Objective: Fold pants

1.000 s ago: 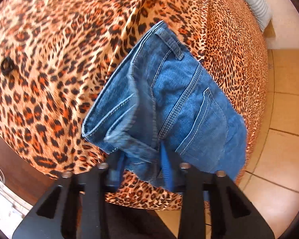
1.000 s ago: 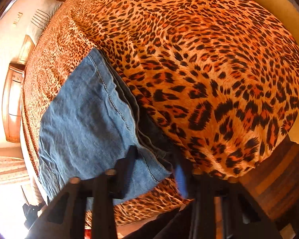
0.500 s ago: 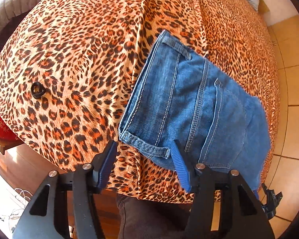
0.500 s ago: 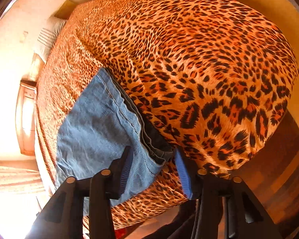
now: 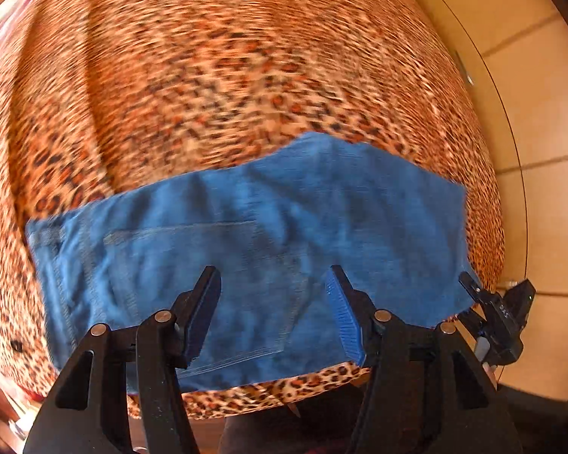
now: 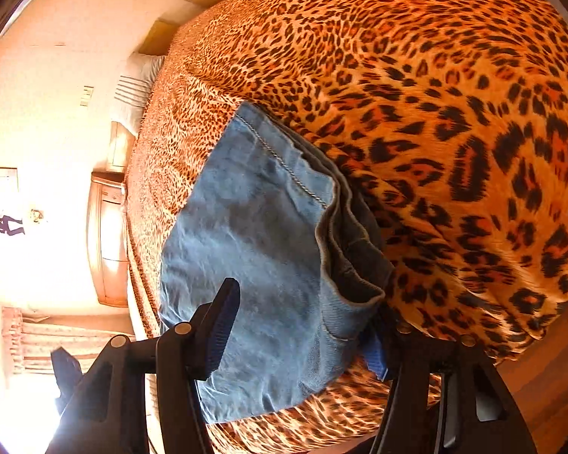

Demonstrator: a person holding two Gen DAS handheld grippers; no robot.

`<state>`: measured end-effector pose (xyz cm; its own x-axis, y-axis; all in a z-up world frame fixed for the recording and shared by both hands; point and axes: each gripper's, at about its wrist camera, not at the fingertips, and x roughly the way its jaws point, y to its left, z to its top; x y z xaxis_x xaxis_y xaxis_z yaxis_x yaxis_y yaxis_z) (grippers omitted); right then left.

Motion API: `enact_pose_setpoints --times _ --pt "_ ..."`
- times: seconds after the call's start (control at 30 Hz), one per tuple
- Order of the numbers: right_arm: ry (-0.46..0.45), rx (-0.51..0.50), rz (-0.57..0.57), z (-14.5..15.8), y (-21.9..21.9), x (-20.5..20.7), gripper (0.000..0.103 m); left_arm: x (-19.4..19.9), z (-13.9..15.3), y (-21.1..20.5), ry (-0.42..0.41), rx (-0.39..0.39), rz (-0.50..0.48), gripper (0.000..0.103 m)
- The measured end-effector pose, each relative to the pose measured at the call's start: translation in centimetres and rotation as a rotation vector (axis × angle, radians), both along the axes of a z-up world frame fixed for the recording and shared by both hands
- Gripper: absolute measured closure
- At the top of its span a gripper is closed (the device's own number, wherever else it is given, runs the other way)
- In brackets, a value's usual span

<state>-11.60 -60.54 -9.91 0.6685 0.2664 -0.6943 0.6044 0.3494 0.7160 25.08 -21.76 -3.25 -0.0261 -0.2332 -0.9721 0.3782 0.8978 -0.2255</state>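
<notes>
With both tongs let go of the denim, I judged the fold just laid and the step in hand to be the release and the check of the bundle. My left gripper [image 5: 272, 310] hung over the jeans [image 5: 246, 249], pointing steeply down; its jaws had just been opening and stood spread, nothing pinched, the cloth lying flat below them and a back pocket [image 5: 204, 287] showing at about seven o'clock of the bundle in that blurred view. The jeans lay folded on the leopard-print bedspread [image 5: 227, 75], close to the bed's near edge. At four o'clock in that view I could see my right gripper [image 5: 500, 321] past the end of the denim, over the tiled floor [image 5: 541, 151]. From its own camera my right gripper [image 6: 303, 325] stood over the stacked hems [image 6: 348, 234]; its jaws had likewise just been opening and were parted, the layered edge between them but not visibly pressed, though the right pad sat partly hidden behind the cloth. A pillow [image 6: 136, 90] lay far off at ten o'clock. Next, I reckoned, I should need either to smooth the bundle or to take both ends for one more fold, gripping all layers at once so that none slid.
</notes>
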Motion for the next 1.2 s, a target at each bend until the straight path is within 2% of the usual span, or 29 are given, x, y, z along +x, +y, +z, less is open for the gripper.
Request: enact_pose_setpoints --times 0.1,0.23,0.37,0.47,0.57,0.77,0.83,0.97,1.03,1.1,1.17,1.2 --pt "-0.009 0.026 -0.024 -1.0 -0.4 -0.4 0.045 -0.1 -0.1 -9.2 -0.002 0.035 -0.206 0.044" --pt "-0.093 0.112 -0.075 -2.3 -1.0 -1.9 0.045 -0.6 -1.1 -20.6 -0.001 0.069 -0.435 0.044" --pt "-0.137 0.143 -0.094 -3.0 -1.1 -2.8 0.045 -0.8 -3.5 -29.9 0.075 0.097 -0.607 0.044" --pt "-0.169 0.150 -0.108 -3.5 -1.4 -4.1 0.045 -1.5 -5.8 -34.6 0.095 0.153 -0.740 0.044" --pt "-0.173 0.135 -0.107 -3.5 -1.4 -4.6 0.045 -2.1 -8.0 -37.0 0.114 0.213 -0.859 0.044" --pt "-0.182 0.126 -0.117 -3.5 -0.4 -5.2 0.045 -4.5 -10.7 -38.4 0.152 0.253 -1.128 0.041" --pt "-0.182 0.126 -0.123 -3.4 0.1 -5.7 0.045 -6.1 -11.0 -38.3 0.122 0.259 -1.221 0.027" --pt "-0.180 0.126 -0.140 -3.1 -0.1 -5.2 0.045 -9.0 -10.8 -38.0 0.033 0.254 -1.382 0.024" --pt "-0.176 0.112 -0.149 -2.8 0.1 -5.4 0.045 -9.8 -10.5 -38.1 0.024 0.228 -1.399 0.025" --pt "-0.167 0.091 -0.157 -2.5 0.5 -5.5 0.047 -10.3 -10.3 -38.3 0.064 0.190 -1.374 0.032" --pt "-0.157 0.083 -0.168 -2.3 0.9 -5.7 0.051 -11.3 -10.4 -38.5 0.043 0.190 -1.379 0.037" --pt "-0.149 0.083 -0.177 -2.3 1.0 -5.9 0.058 -11.5 -10.3 -38.4 0.021 0.191 -1.386 0.044"
